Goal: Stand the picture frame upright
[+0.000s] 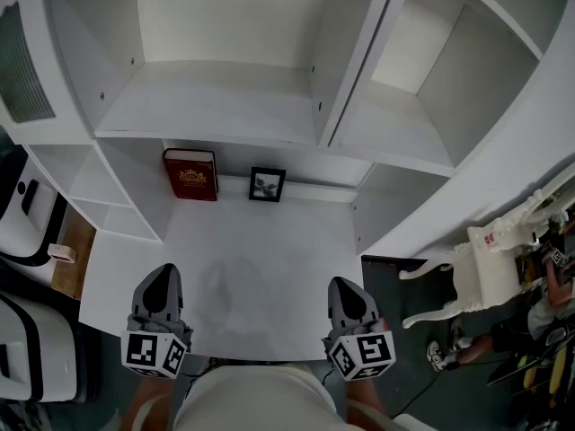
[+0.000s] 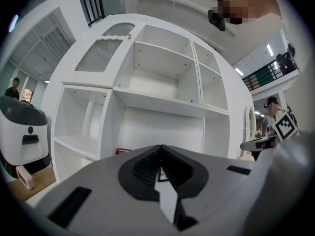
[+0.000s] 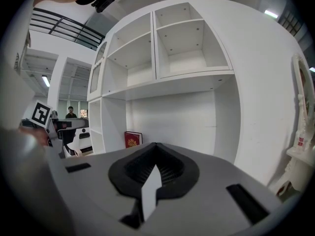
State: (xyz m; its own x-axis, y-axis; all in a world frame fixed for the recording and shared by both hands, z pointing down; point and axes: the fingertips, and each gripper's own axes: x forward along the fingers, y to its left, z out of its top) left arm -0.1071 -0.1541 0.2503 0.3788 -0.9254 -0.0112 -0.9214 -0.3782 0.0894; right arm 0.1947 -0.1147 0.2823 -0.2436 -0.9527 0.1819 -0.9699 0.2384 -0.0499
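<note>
The small black picture frame [image 1: 267,184] stands upright against the back wall of the white desk surface [image 1: 260,268]; in the left gripper view only a sliver of the frame [image 2: 162,174] shows past the jaws. My left gripper [image 1: 163,272] and right gripper [image 1: 342,284] hover over the desk's front edge, well short of the frame. Both are shut with nothing between their jaws, as the left gripper [image 2: 160,146] and right gripper [image 3: 155,145] show in their own views.
A red book [image 1: 190,175] stands upright just left of the frame, also visible as the red book [image 3: 133,139] in the right gripper view. White shelf compartments [image 1: 225,52] rise above the desk. A white chair [image 1: 485,259] and a seated person [image 1: 530,317] are to the right; a white machine [image 1: 27,214] is on the left.
</note>
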